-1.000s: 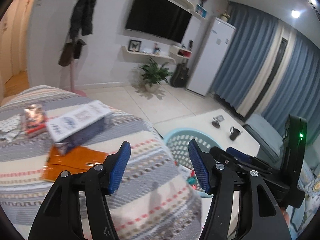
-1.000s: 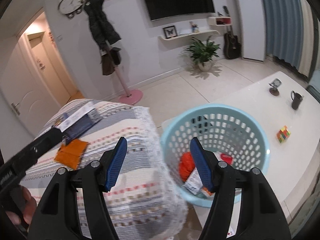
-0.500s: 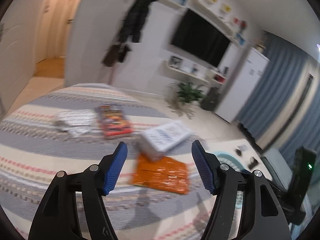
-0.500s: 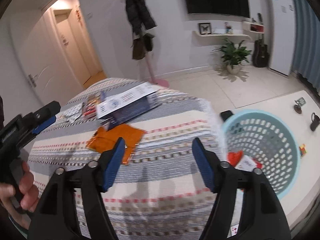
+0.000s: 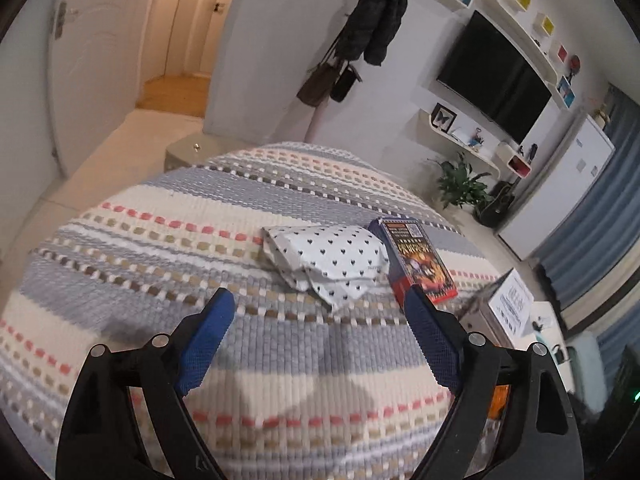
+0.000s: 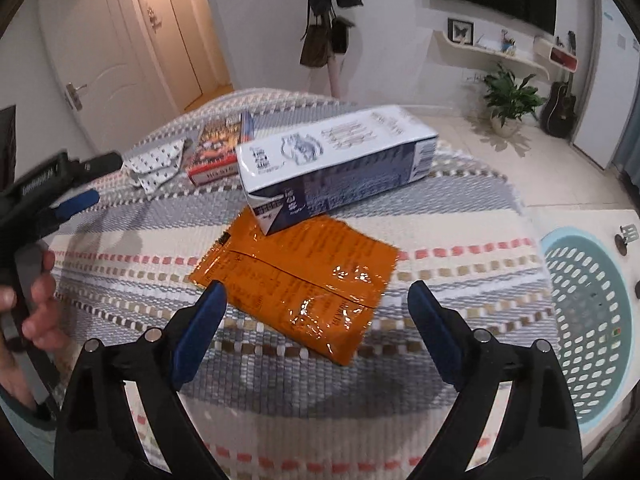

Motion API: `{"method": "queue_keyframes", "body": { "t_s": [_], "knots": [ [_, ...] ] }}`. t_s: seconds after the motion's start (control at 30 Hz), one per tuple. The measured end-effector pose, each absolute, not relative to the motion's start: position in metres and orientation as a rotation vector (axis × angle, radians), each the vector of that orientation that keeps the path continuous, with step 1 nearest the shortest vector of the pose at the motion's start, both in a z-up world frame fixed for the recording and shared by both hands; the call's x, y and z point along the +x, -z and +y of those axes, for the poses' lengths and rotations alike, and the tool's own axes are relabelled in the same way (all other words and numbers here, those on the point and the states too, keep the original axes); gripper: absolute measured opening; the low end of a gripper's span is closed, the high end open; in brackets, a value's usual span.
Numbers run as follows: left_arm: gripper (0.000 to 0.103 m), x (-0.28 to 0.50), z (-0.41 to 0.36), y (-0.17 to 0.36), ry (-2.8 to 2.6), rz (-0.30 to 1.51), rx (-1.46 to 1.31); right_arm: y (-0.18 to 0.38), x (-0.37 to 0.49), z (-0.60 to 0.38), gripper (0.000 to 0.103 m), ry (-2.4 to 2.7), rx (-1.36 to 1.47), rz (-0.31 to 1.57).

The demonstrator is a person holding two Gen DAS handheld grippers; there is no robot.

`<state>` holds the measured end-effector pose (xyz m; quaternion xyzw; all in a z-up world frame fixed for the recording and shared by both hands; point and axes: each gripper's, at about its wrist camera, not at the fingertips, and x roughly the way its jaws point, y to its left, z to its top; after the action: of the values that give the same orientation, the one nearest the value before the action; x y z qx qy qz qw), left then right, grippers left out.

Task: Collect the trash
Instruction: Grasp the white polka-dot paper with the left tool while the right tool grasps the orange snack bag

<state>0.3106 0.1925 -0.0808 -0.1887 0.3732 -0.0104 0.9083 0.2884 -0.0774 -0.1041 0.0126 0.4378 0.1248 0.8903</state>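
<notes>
On the striped cloth lie a white heart-print wrapper and a red-and-blue box. My left gripper is open and empty, just short of the wrapper. In the right wrist view an orange foil packet lies flat with a white-and-blue carton resting on its far edge. My right gripper is open and empty, its fingers either side of the packet's near end. The wrapper and box lie further back. The left gripper shows at left.
A light blue perforated basket stands at the right, beside the cloth's edge. A door, a coat stand, a potted plant and wall shelves lie beyond.
Both grippers swung left, away from the basket toward the trash on the cloth. The left now faces the wrapper and box; the right has closed in on the orange packet.
</notes>
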Motion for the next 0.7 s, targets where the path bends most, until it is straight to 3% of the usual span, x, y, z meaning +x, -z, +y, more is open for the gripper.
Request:
{"method": "queue_keyframes", "body": {
  "t_s": [0.2, 0.3, 0.4, 0.43, 0.53, 0.67, 0.7],
  "knots": [
    [0.084, 0.345, 0.187, 0.086, 0.008, 0.813, -0.366, 0.113, 0.294, -0.069, 0.088, -0.254, -0.007, 0.920],
    [0.080, 0.354, 0.184, 0.092, -0.009, 0.819, -0.346, 0.115, 0.295, -0.065, 0.088, -0.251, -0.033, 0.919],
    [0.068, 0.355, 0.171, 0.092, -0.061, 0.817, -0.229, 0.115, 0.297, -0.062, 0.088, -0.251, -0.041, 0.919],
    [0.057, 0.355, 0.168, 0.092, -0.058, 0.818, -0.221, 0.115, 0.298, -0.060, 0.088, -0.250, -0.047, 0.920],
    [0.041, 0.356, 0.165, 0.090, -0.051, 0.816, -0.203, 0.116, 0.299, -0.055, 0.087, -0.246, -0.072, 0.922],
    [0.017, 0.355, 0.170, 0.090, -0.027, 0.813, -0.241, 0.115, 0.297, -0.053, 0.079, -0.242, -0.086, 0.913],
    [0.016, 0.353, 0.171, 0.091, -0.022, 0.812, -0.251, 0.115, 0.296, -0.052, 0.077, -0.245, -0.088, 0.909]
  ]
}}
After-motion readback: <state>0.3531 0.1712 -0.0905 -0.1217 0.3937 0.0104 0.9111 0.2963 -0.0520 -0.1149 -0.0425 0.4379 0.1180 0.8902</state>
